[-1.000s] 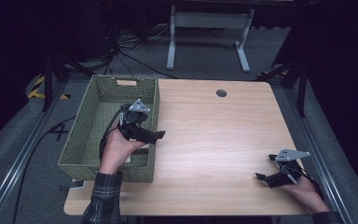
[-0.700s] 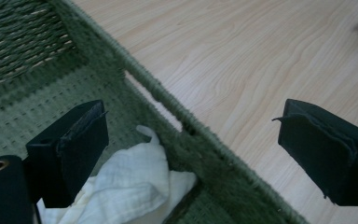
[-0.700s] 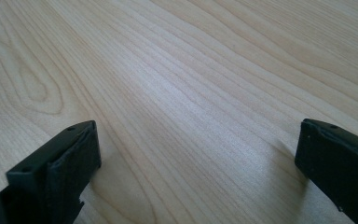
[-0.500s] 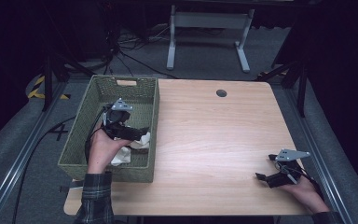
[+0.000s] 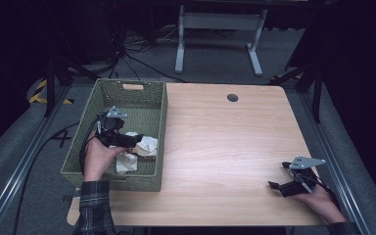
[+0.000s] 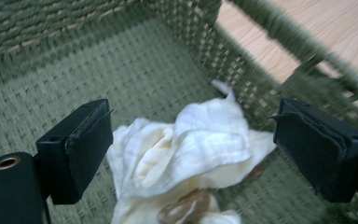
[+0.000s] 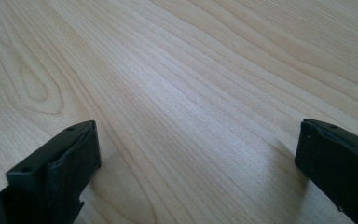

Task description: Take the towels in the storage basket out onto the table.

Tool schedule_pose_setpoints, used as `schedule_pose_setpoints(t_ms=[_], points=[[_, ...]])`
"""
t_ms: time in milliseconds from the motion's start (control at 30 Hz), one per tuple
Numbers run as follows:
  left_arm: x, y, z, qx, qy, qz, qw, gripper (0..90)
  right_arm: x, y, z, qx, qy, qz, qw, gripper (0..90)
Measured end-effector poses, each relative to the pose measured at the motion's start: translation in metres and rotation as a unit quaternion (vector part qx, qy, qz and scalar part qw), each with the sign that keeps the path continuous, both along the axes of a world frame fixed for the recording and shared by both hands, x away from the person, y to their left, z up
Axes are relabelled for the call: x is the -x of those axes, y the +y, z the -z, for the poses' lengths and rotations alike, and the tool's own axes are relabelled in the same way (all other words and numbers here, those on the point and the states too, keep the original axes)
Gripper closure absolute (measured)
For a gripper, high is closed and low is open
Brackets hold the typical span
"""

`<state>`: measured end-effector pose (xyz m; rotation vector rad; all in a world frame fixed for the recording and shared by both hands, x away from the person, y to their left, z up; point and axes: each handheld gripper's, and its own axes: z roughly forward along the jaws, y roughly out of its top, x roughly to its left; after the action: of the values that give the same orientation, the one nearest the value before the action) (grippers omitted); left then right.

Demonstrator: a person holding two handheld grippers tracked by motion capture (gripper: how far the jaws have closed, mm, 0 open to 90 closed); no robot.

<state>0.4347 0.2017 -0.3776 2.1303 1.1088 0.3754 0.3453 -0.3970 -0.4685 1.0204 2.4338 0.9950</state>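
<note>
As the left gripper hung inside the green woven basket at the table's left edge, its jaws stood wide apart and held nothing. In the left gripper view, the left gripper framed a crumpled white cloth lying on the basket floor near the side wall, with a brownish patch among its lower folds. From above, the cloth lay in the near right part of the basket. Across the bare wooden table, the right gripper rested low near the front right corner, jaws spread open over plain wood in the right gripper view, gripping nothing.
</note>
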Motion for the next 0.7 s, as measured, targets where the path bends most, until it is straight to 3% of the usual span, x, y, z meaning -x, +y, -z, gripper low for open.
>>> schedule_pose_setpoints(t_ms=[200,400,600,700], points=[[-0.009,0.003,0.018,-0.007,0.029,-0.012,0.9995,12.2,0.0,0.0,0.0,0.0,0.0,0.0,1.0,0.2],[-0.014,-0.002,0.03,-0.039,0.066,-0.02,0.9968,11.8,0.0,0.0,0.0,0.0,0.0,0.0,1.0,0.2],[-0.017,-0.004,0.036,-0.054,0.086,-0.027,0.9945,12.0,0.0,0.0,0.0,0.0,-0.001,0.0,1.0,0.2],[-0.018,-0.007,0.039,-0.063,0.09,-0.018,0.9937,12.9,0.0,0.0,0.0,0.0,0.0,0.0,1.0,0.2]])
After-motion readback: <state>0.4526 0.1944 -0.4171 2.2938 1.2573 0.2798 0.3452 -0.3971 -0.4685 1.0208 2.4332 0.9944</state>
